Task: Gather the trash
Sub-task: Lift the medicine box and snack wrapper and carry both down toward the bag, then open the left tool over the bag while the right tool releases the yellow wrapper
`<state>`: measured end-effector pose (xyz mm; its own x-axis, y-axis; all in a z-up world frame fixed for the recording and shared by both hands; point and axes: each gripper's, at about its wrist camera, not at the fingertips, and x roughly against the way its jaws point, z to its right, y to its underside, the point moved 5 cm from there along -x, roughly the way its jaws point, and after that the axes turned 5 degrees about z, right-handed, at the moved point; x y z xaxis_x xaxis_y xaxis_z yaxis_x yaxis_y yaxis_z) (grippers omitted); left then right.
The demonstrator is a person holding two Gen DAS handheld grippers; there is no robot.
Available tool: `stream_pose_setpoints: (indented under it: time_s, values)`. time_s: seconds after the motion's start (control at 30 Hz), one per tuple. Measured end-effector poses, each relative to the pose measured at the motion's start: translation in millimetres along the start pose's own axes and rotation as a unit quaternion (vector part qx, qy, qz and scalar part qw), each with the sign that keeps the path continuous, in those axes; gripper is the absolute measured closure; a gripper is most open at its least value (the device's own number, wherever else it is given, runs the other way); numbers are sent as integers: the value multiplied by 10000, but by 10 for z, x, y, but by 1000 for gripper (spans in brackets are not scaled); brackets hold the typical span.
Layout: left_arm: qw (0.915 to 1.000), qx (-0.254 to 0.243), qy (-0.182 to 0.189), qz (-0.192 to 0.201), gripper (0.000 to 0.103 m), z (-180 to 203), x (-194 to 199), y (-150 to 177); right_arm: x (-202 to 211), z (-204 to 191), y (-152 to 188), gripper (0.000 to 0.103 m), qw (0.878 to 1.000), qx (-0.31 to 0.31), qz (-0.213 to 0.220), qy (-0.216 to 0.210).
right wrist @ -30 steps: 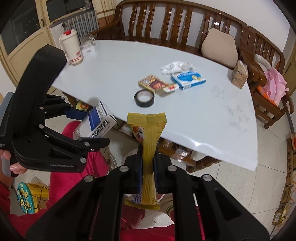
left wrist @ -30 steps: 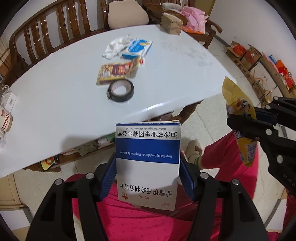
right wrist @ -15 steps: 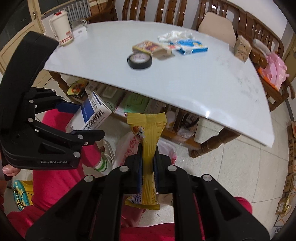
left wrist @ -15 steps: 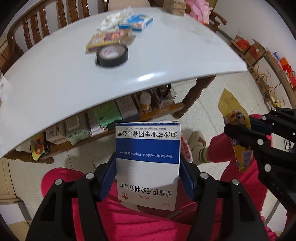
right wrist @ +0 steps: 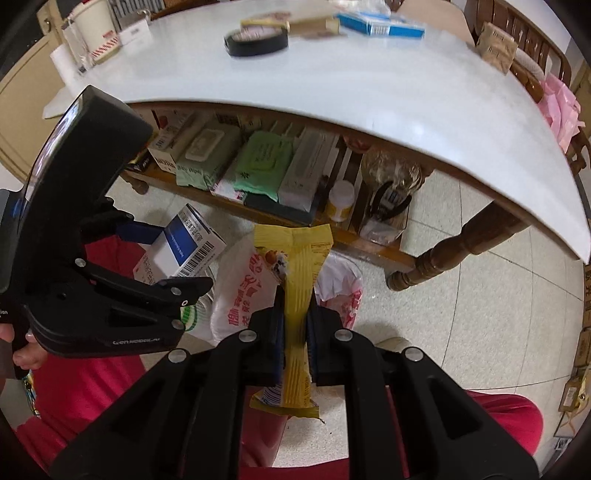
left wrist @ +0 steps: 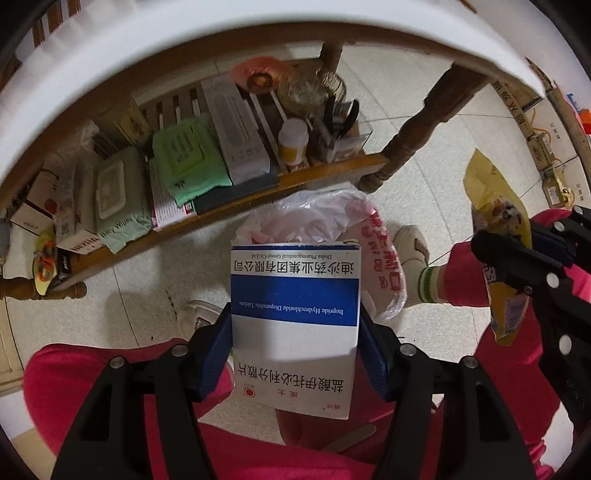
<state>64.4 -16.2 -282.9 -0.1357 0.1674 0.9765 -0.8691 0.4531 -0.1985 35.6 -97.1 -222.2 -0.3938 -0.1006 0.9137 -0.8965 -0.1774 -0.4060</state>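
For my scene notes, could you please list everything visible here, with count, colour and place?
medicine box: 1, blue and white, in left gripper jaws
snack wrapper: 1, yellow, pinched in right gripper jaws
plastic bag: 1, white with red print, on floor below both
table: 1, white top, wooden legs
tape roll: 1, black, on table
blue box: 1, far table side
wipes packs: 2, green, shelf under table
legs: pink trousers, bottom
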Motion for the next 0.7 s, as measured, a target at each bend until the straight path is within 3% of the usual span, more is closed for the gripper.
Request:
stream_pose_setpoints:
  time_s: [0.7]
  values:
    - [9947, 340, 116, -968, 42, -92, -1094, -12, -1132, 235, 303, 93, 9936, -637, -925, -116]
